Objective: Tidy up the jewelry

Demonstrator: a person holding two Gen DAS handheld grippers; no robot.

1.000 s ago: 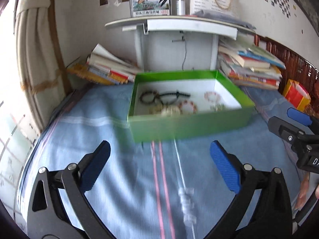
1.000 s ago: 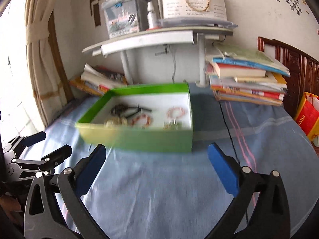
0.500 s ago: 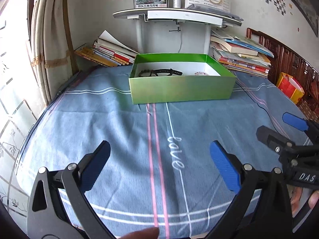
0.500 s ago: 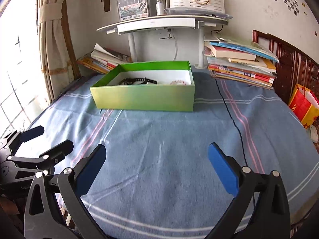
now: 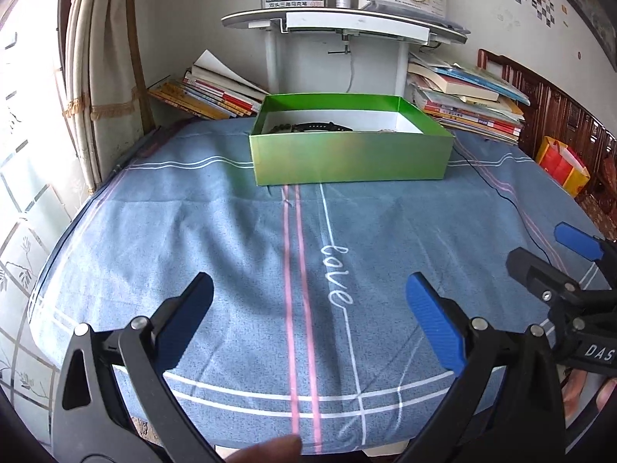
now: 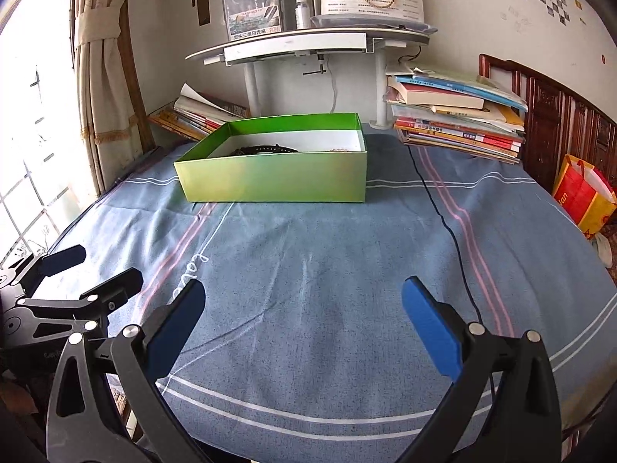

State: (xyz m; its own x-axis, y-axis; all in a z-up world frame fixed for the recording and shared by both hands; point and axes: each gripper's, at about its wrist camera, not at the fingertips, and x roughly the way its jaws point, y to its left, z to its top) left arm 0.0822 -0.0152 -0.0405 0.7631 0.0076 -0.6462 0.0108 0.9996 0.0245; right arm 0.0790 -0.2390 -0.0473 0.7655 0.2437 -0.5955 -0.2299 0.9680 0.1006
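Note:
A green open box stands at the far side of the blue cloth. Inside it a black band and a bit of a beaded bracelet show above the front wall; the other jewelry is hidden. My left gripper hangs open and empty over the near edge, far from the box. My right gripper is open and empty too, level with the left one. Each gripper shows in the other's view: the right and the left.
Book stacks lie behind the box on the left and right. A white stand with boxes is at the back wall. A black cable runs across the cloth on the right. A curtain hangs left. A fingertip shows low.
Both grippers have pulled back from the box toward the near edge of the table and lowered, so the box now sits far off and its contents are mostly hidden. Both stayed open.

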